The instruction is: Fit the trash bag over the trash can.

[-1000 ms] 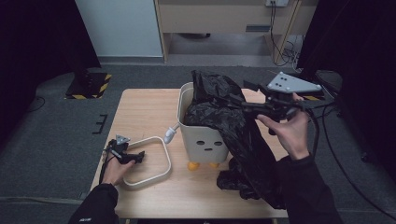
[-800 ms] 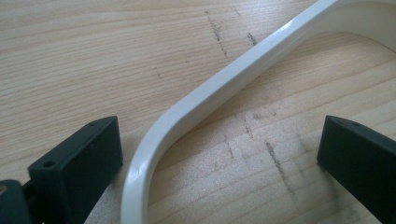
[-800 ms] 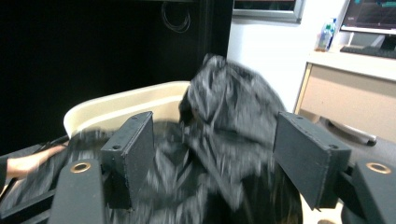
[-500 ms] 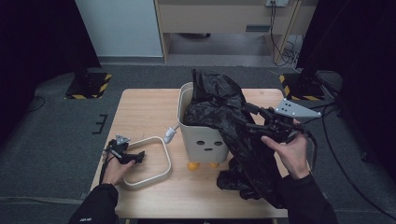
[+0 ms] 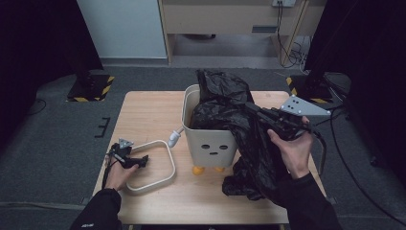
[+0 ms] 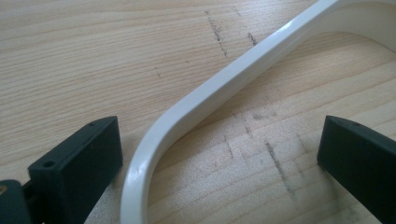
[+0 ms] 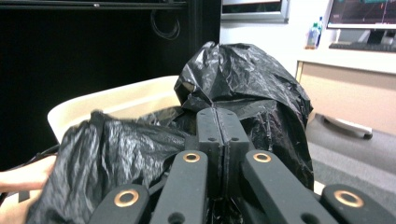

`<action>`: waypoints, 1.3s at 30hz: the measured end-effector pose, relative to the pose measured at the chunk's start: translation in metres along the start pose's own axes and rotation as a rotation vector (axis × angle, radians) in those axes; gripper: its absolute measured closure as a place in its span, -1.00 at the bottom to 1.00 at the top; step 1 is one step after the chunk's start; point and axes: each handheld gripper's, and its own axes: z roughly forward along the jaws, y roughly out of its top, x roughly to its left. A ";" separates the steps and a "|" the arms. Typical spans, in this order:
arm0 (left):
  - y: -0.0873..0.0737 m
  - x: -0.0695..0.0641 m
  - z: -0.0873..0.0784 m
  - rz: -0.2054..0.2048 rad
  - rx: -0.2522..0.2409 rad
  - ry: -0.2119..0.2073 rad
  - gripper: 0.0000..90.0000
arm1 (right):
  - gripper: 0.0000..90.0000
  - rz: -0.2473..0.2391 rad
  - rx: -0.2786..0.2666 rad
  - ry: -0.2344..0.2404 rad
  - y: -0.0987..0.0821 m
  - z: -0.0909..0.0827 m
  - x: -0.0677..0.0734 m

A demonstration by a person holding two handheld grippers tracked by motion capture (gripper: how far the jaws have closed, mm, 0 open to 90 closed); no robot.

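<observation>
A cream bin point(image 5: 213, 143) with a face on its front stands mid-table. A black plastic bag point(image 5: 225, 96) sits in it and spills over the right side down to the table. My right gripper point(image 5: 251, 109) reaches in from the right at the bin's rim. Its jaws have just been closing and now stand shut point(image 7: 218, 126), with bag film point(image 7: 261, 88) pinched at them. My left gripper point(image 5: 138, 161) rests open on the table at the left, its jaws point(image 6: 219, 128) standing on either side of a white ring frame point(image 6: 205, 93) without touching it.
The white ring point(image 5: 171, 165) lies flat left of the bin. A small white arm point(image 5: 174, 137) sticks out of the bin's left side. The wooden table point(image 5: 148, 110) ends just below both hands. Dark stands and cables surround the table on the grey floor.
My right gripper has come down toward the bin's rim and its jaws have shut on the bag. The left gripper and the ring have not moved.
</observation>
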 end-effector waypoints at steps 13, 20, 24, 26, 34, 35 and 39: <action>0.000 0.000 0.000 0.000 0.001 0.000 -1.00 | 0.98 -0.089 0.139 0.114 0.033 0.043 0.014; 0.000 0.000 0.000 0.001 0.000 -0.001 -1.00 | 0.83 -0.074 0.244 0.152 0.027 0.055 0.013; 0.000 0.000 0.000 0.001 0.000 -0.001 -1.00 | 0.43 -0.048 0.251 0.135 0.027 0.059 0.012; 0.000 0.000 0.000 0.001 0.000 -0.001 -1.00 | 0.27 -0.044 0.235 0.138 0.027 0.058 0.011; 0.000 0.000 0.000 0.001 0.000 -0.001 -1.00 | -0.19 0.044 0.052 0.132 0.046 0.048 0.006; 0.000 0.000 0.000 0.001 0.000 -0.002 -1.00 | -0.27 0.050 0.042 0.122 0.050 0.050 0.007; 0.000 0.000 0.000 0.002 0.001 -0.001 -1.00 | -0.35 0.064 0.010 0.093 0.063 0.060 0.007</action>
